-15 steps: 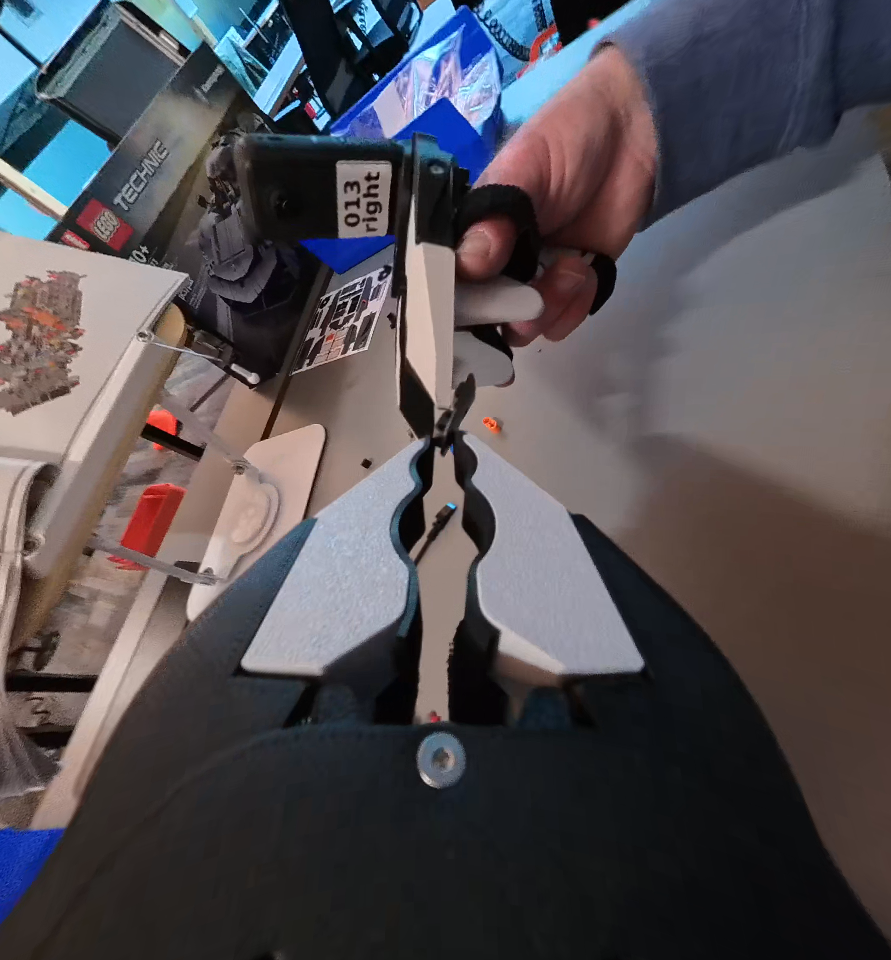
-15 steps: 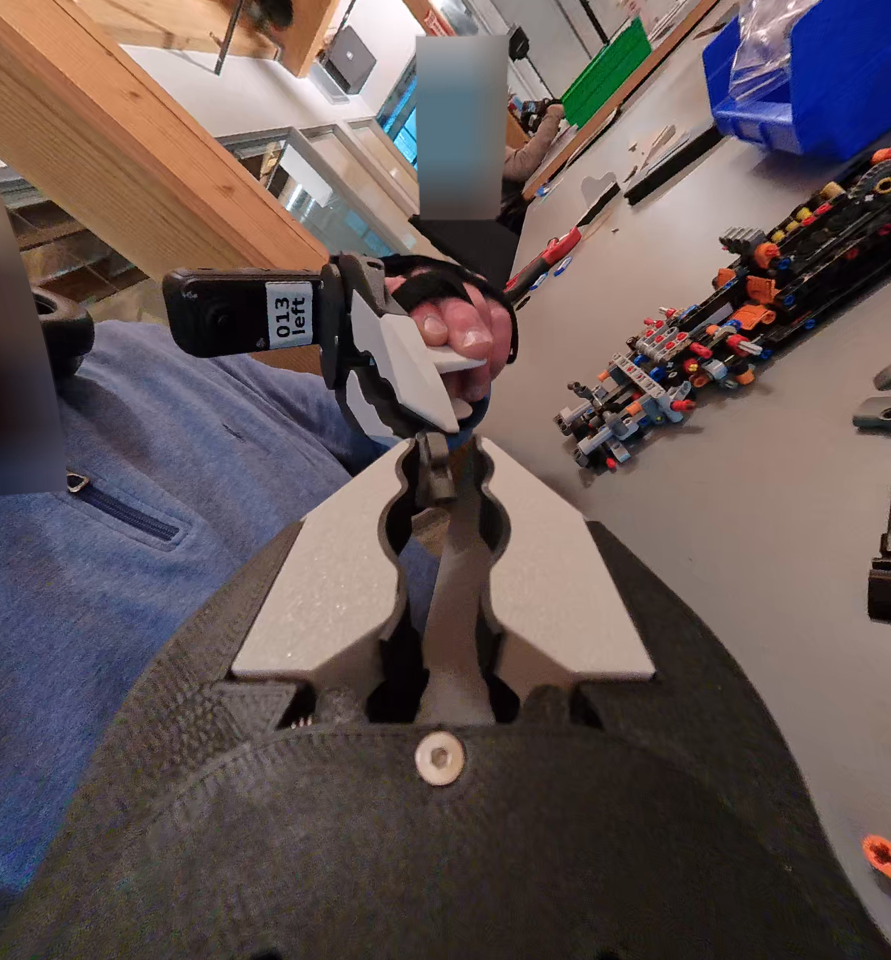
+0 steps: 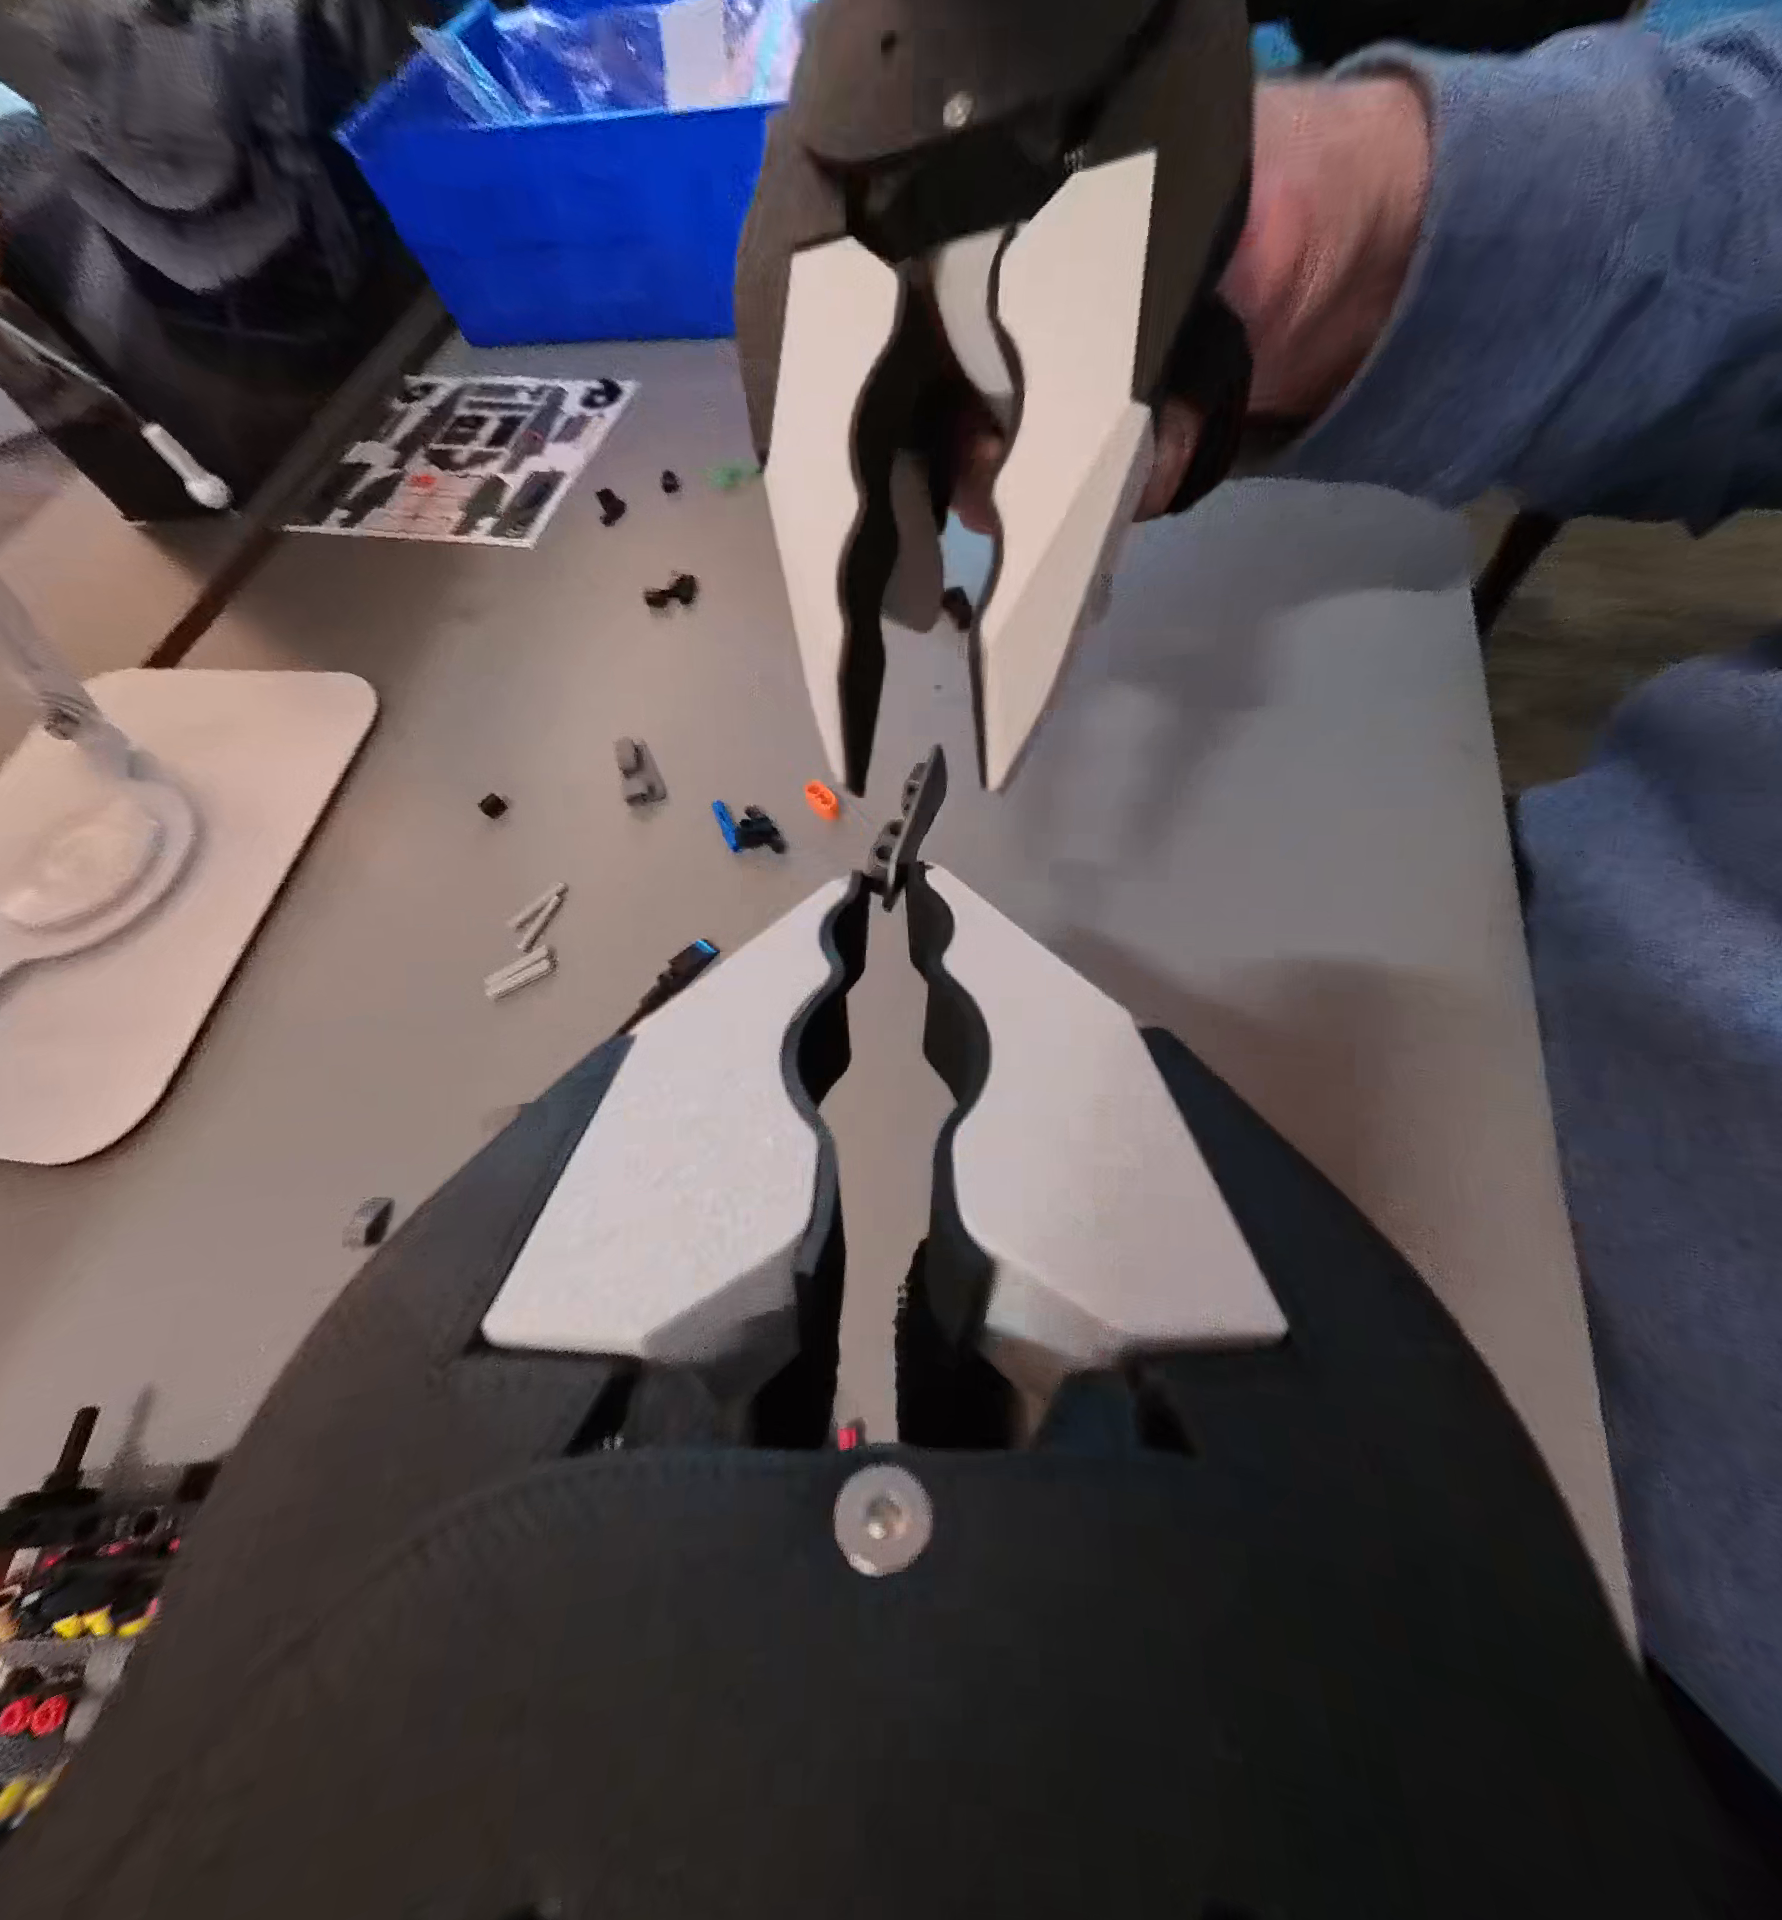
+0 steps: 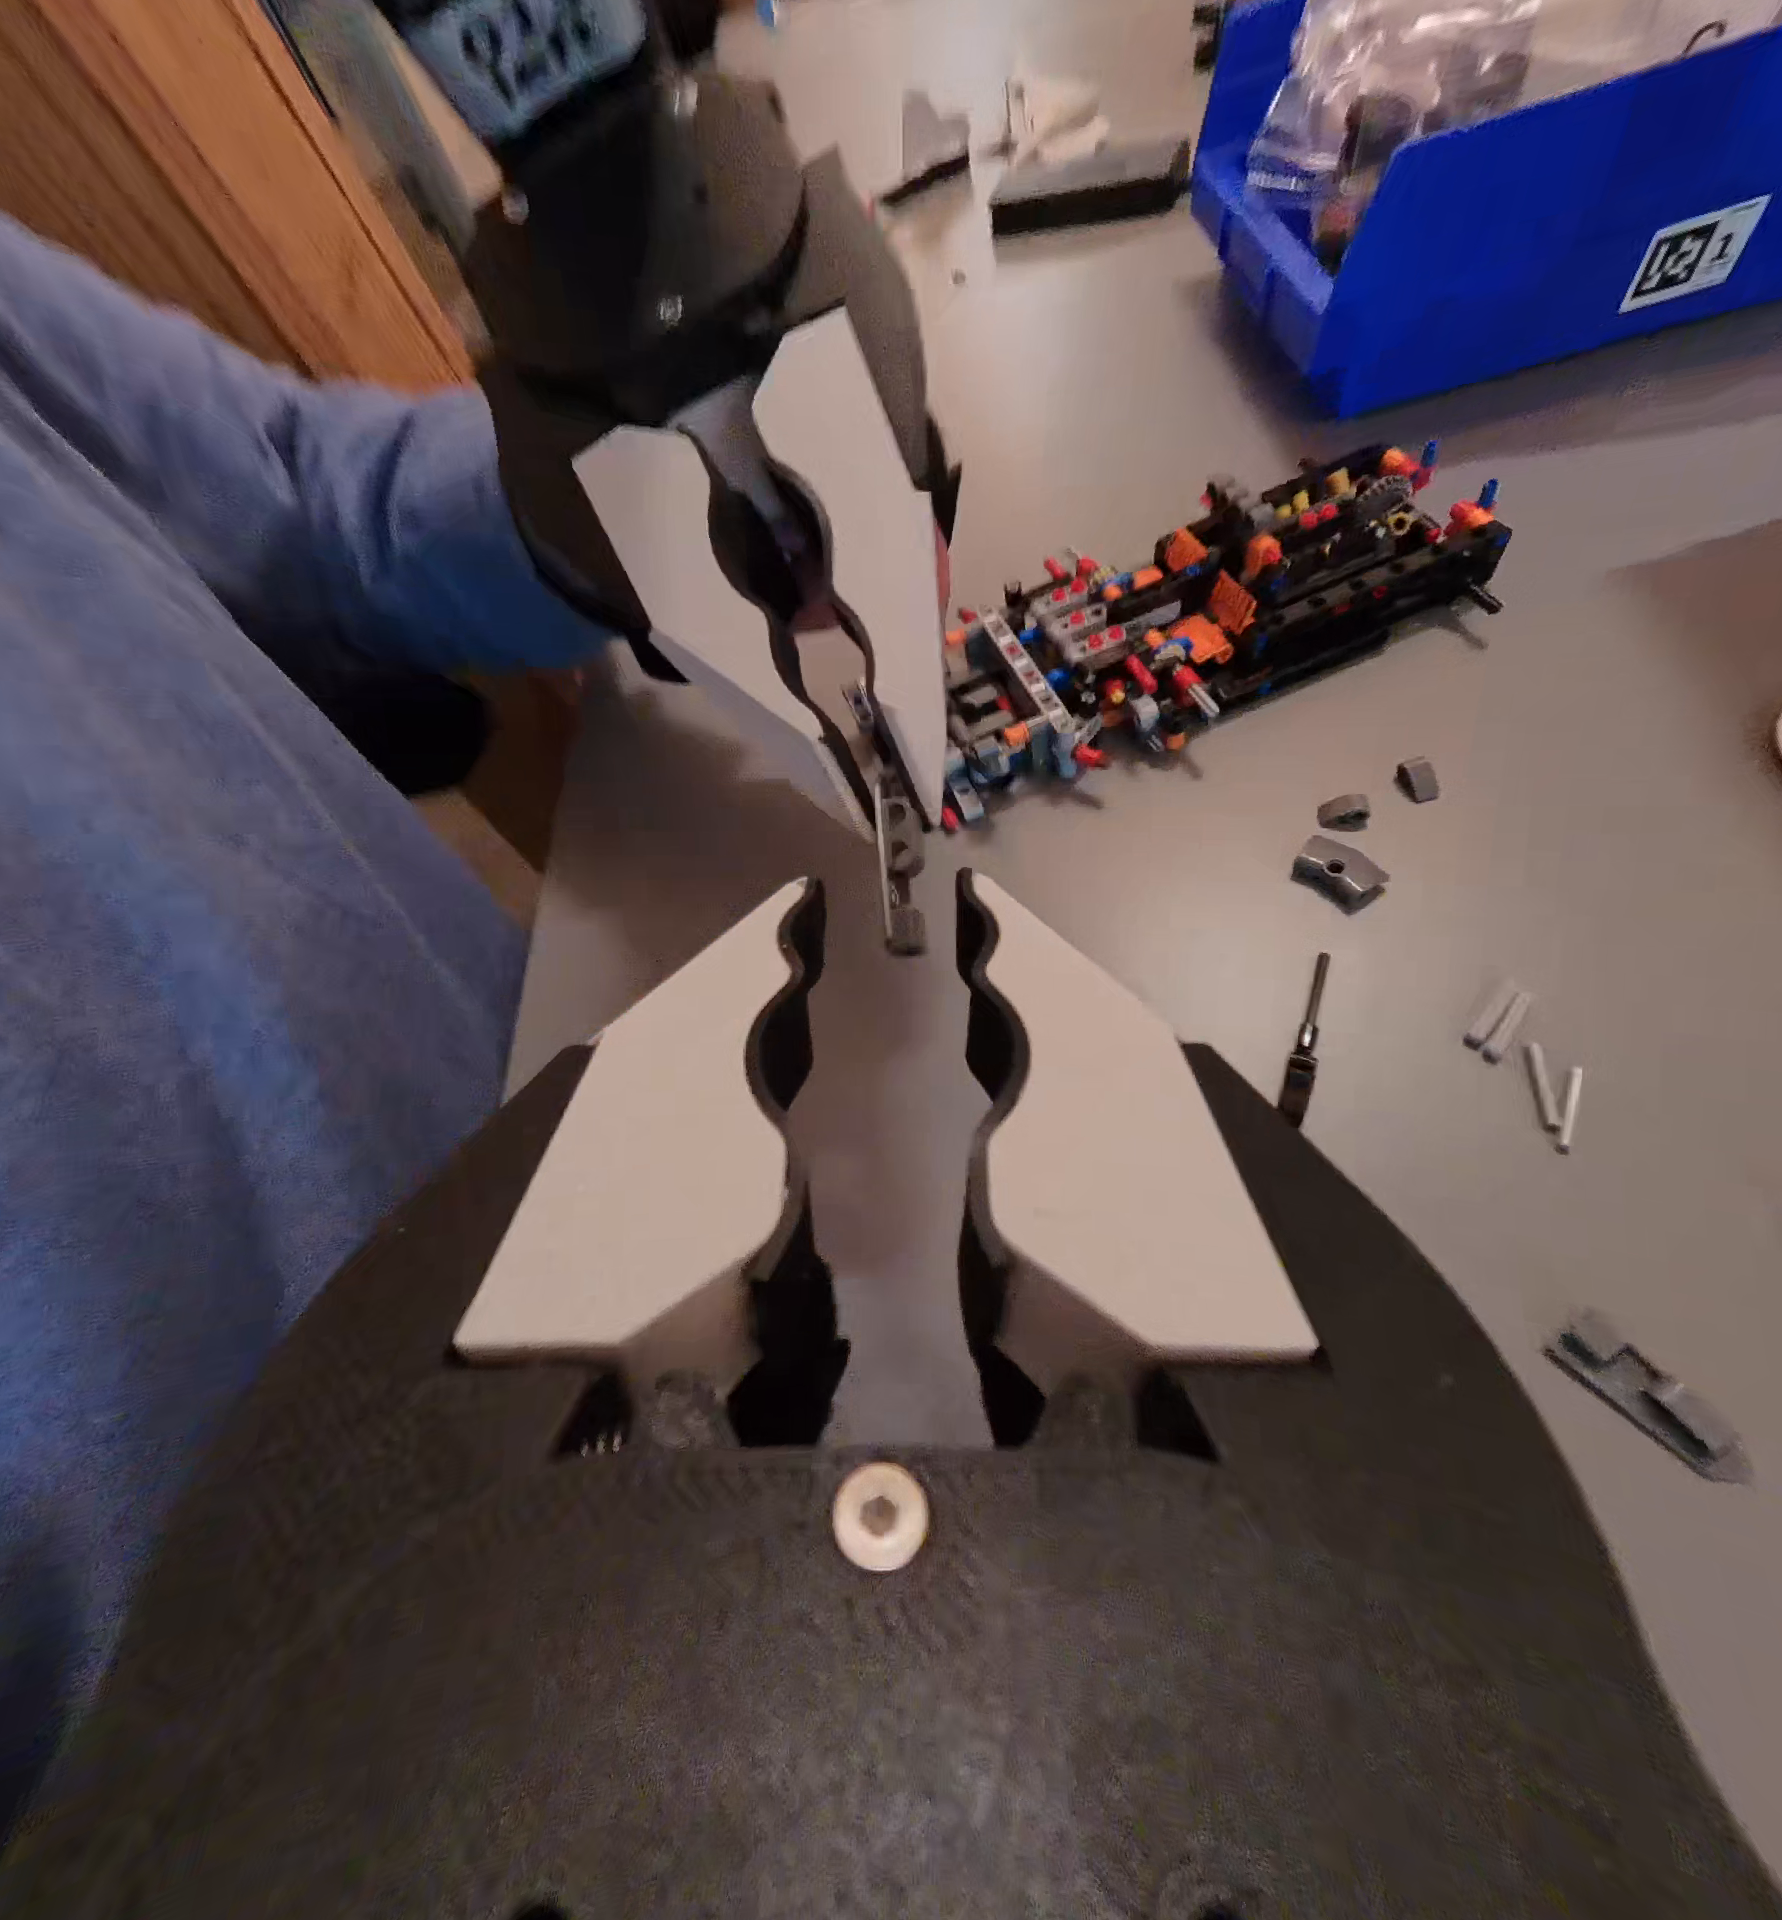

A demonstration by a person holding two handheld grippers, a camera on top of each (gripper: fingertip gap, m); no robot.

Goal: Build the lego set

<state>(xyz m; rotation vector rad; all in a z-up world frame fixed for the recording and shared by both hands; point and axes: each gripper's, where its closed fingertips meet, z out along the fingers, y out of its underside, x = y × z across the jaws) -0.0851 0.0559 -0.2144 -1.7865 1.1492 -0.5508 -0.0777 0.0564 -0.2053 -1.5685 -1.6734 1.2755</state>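
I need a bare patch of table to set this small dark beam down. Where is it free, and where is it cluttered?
Free: the grey table on the sleeve side of the left gripper, which holds the dark beam; also the strip between the blue bin and the lego chassis. Crowded: loose pieces near the white stand base.

We take this for a workshop or lab bench, grey desk [image 4: 1126, 343] strewn with loose small parts, blue parts bin [image 4: 1552, 249] stuffed with clear bags, half-built brick chassis [image 4: 1230, 613], printed parts sheet [image 3: 471, 457], wooden post [image 4: 139, 135] at our side
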